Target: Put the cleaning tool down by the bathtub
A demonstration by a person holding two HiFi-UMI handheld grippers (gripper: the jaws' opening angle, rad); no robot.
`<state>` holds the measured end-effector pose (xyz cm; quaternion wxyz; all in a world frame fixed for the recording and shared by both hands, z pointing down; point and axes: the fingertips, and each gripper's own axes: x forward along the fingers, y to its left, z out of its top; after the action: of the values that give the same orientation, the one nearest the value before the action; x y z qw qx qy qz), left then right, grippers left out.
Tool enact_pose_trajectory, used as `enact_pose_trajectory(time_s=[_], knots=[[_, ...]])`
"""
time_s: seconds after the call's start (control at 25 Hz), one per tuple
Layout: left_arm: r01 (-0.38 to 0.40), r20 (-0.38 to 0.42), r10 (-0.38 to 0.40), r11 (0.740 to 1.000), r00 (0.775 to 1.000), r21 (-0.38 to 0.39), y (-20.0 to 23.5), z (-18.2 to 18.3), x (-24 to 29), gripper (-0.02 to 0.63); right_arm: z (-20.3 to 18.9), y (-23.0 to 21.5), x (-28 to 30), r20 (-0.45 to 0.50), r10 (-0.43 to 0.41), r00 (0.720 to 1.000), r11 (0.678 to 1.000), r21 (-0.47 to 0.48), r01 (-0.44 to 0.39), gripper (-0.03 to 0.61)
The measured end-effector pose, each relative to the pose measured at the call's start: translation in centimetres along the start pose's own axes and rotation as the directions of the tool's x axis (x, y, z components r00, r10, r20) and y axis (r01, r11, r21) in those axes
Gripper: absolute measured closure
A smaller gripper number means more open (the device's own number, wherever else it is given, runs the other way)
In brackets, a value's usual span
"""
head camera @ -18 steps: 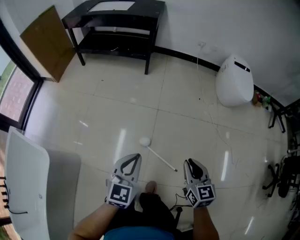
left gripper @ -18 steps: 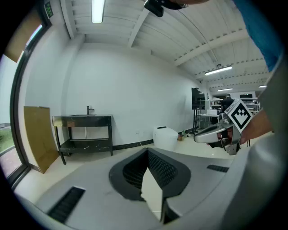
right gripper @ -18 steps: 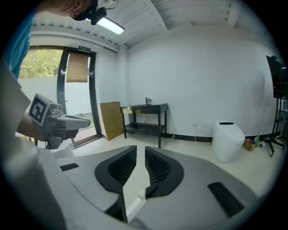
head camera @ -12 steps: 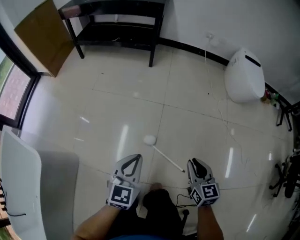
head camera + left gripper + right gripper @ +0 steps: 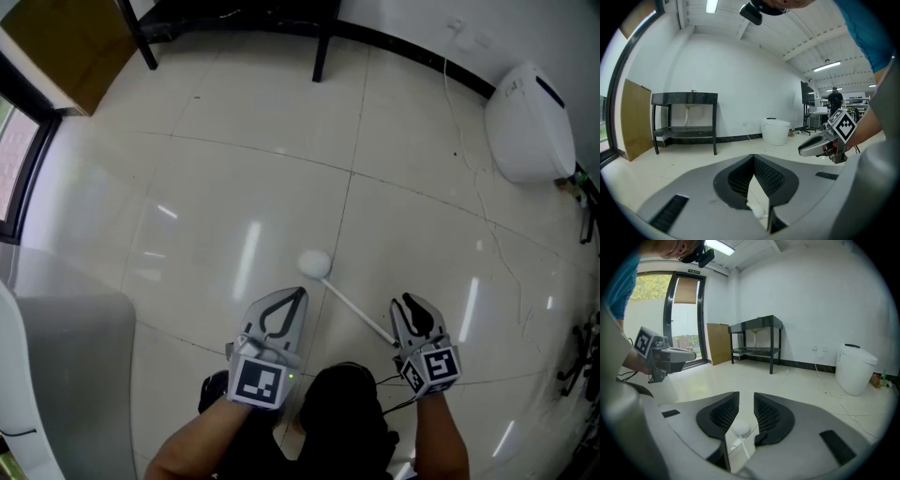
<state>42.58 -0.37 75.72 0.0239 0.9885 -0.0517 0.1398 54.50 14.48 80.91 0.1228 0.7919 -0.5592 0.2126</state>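
The cleaning tool [image 5: 352, 303] is a thin white stick with a round white head [image 5: 316, 263], held out low over the tiled floor. My right gripper [image 5: 405, 302] is shut on the near end of its handle. In the right gripper view the head [image 5: 739, 428] shows below the narrow gap of the right gripper [image 5: 746, 397]. My left gripper [image 5: 298, 294] is shut and holds nothing, a little left of the tool's head; its tips meet in the left gripper view [image 5: 753, 158]. The bathtub [image 5: 75, 375] stands at the lower left.
A white toilet [image 5: 530, 122] stands at the far right by the wall, with a thin cable [image 5: 478, 202] trailing over the floor. A black table leg [image 5: 322, 56] and a brown board [image 5: 66, 42] are at the top. The person's dark shoes [image 5: 347, 403] are between the grippers.
The view has moved forward and tipped down: the table, board and toilet slid towards the top. Both grippers and the tool keep their places relative to each other.
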Motion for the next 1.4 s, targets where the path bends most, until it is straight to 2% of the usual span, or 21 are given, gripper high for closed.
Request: enact_pose_trajectory(time_s=[0.12,0.2,0.28,0.4,0.52,0.64,0.76,0.88,1.12,1.24,1.32,1.4], knots=[[0.016,-0.009,-0.016,0.999,1.0,0.035,0.9,-5.3,2.0,0.614,-6.7,0.8,4.6,-0.045,0.045,0.998,0.999,-0.029,-0.046,0.442],[0.028,-0.043,-0.026,0.998,0.999,0.048,1.4,-8.9,2.8,0.614,-11.8,1.5,7.3,-0.102,0.067,0.993,0.996,-0.054,-0.073,0.442],[0.034,-0.081,-0.032,0.999,0.996,0.021,1.8,-11.8,3.4,0.614,-16.9,2.1,9.9,-0.164,0.088,0.982,0.992,-0.069,-0.101,0.44],[0.038,-0.107,-0.041,0.999,0.993,-0.023,1.9,-13.8,4.7,0.614,-22.8,2.2,13.1,-0.252,0.105,0.962,0.988,-0.081,-0.129,0.435],[0.057,-0.097,-0.056,0.998,0.994,0.007,1.6,-14.1,5.3,0.614,-29.4,1.5,15.1,-0.38,0.09,0.92,0.988,-0.084,-0.132,0.426],[0.026,-0.076,-0.025,1.0,0.997,0.014,2.9,-13.9,5.0,0.614,-35.3,0.9,16.5,-0.503,0.089,0.86,0.985,-0.084,-0.151,0.416],[-0.004,-0.076,0.004,1.0,0.997,-0.002,4.1,-13.8,4.4,0.614,-39.5,1.2,17.2,-0.596,0.099,0.797,0.982,-0.07,-0.174,0.402],[0.018,-0.101,-0.02,1.0,0.995,-0.02,3.9,-14.4,4.3,0.614,-42.0,1.4,17.8,-0.647,0.085,0.758,0.981,-0.078,-0.177,0.402],[0.066,-0.116,-0.068,0.998,0.991,-0.019,2.6,-15.2,4.4,0.614,-43.5,0.9,18.9,-0.663,0.027,0.748,0.985,-0.109,-0.133,0.403],[0.086,-0.13,-0.088,0.996,0.988,-0.021,2.4,-15.5,4.7,0.614,-43.7,1.0,18.8,-0.667,0.042,0.743,0.986,-0.092,-0.139,0.413],[0.096,-0.136,-0.098,0.995,0.986,-0.018,2.1,-15.8,4.7,0.614,-44.0,1.6,18.6,-0.678,0.054,0.733,0.983,-0.092,-0.157,0.468],[0.1,-0.141,-0.102,0.995,0.985,-0.021,1.9,-16.0,4.9,0.614,-43.8,1.9,18.5,-0.678,0.051,0.734,0.983,-0.094,-0.155,0.488]])
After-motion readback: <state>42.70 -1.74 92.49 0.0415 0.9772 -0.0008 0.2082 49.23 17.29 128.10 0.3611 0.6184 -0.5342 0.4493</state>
